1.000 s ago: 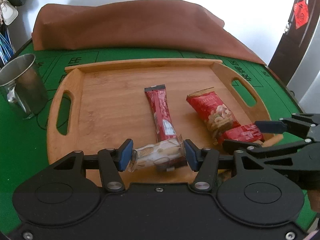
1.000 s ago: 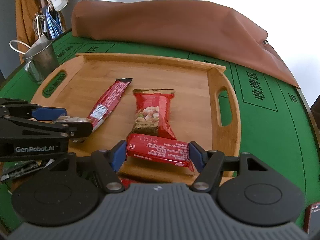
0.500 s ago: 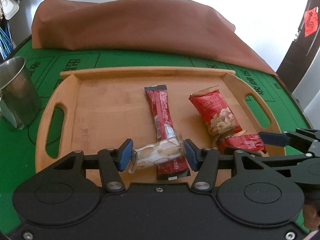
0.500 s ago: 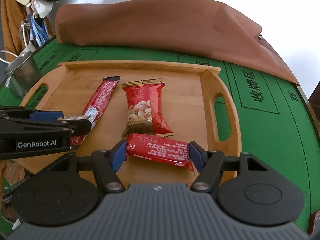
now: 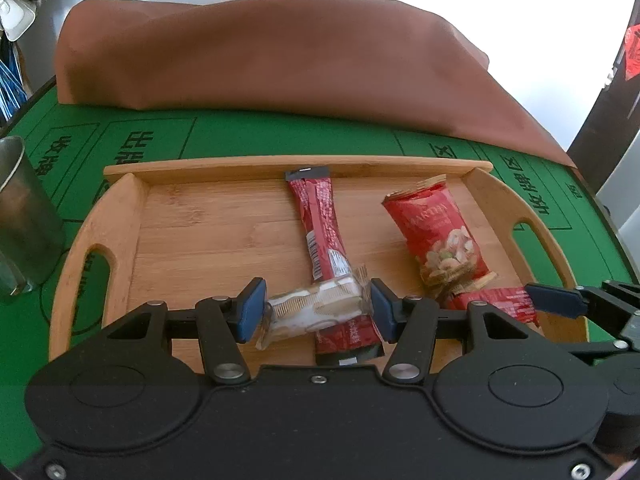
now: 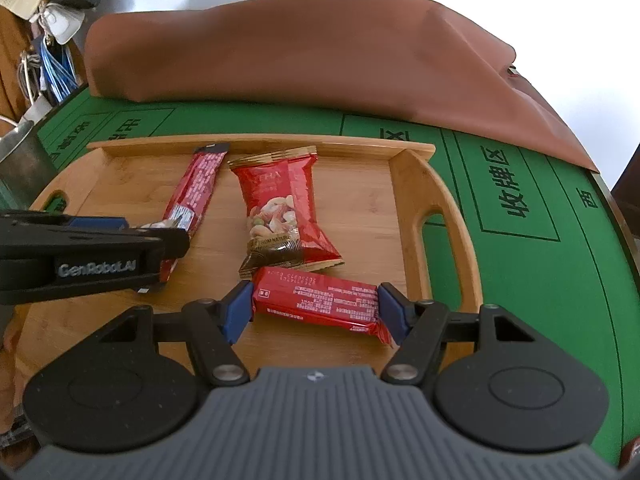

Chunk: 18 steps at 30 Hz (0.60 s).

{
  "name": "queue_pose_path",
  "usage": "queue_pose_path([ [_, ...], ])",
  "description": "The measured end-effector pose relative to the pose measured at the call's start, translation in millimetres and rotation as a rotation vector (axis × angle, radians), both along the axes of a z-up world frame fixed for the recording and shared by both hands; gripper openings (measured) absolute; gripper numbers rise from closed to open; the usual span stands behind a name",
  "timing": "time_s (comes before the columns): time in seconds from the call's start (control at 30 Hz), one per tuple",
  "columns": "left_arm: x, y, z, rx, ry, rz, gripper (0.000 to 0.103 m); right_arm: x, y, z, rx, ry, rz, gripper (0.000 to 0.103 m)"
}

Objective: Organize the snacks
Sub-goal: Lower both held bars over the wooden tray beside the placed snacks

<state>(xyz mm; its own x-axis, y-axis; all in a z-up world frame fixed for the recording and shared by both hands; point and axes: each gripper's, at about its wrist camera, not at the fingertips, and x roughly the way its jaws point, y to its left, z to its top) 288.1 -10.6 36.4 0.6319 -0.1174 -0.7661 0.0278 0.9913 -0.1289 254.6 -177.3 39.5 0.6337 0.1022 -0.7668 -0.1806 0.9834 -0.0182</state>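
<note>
My left gripper (image 5: 318, 312) is shut on a clear-wrapped white snack bar (image 5: 316, 309), held over the near part of the wooden tray (image 5: 200, 236). Under it lies a long red stick pack (image 5: 324, 236). A red nut pouch (image 5: 440, 236) lies to its right. My right gripper (image 6: 316, 306) is shut on a red bar (image 6: 316, 298), held over the tray (image 6: 376, 216) just in front of the nut pouch (image 6: 280, 208). The stick pack (image 6: 196, 188) lies left of the pouch. The left gripper shows at the left of the right wrist view (image 6: 132, 228).
The tray sits on a green printed table mat (image 5: 280, 136). A steel cup (image 5: 22, 216) stands left of the tray. A brown cloth-covered bulk (image 5: 280, 60) lies behind the tray. Bags and cables hang at the far left (image 6: 44, 60).
Both grippers have moved forward over the tray, each still holding its bar. The snacks on the tray have not moved.
</note>
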Motion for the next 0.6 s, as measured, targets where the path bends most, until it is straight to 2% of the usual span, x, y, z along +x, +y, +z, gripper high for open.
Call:
queue_pose_path([
  [0.37, -33.2, 6.1, 0.4, 0.023, -0.013, -0.025, 0.054, -10.1, 1.6, -2.6, -0.026, -0.008, 0.011, 0.069],
  [0.6, -39.5, 10.7, -0.9, 0.029, -0.013, -0.015, 0.054, -14.0, 0.6, -1.8, -0.029, -0.010, 0.015, 0.070],
])
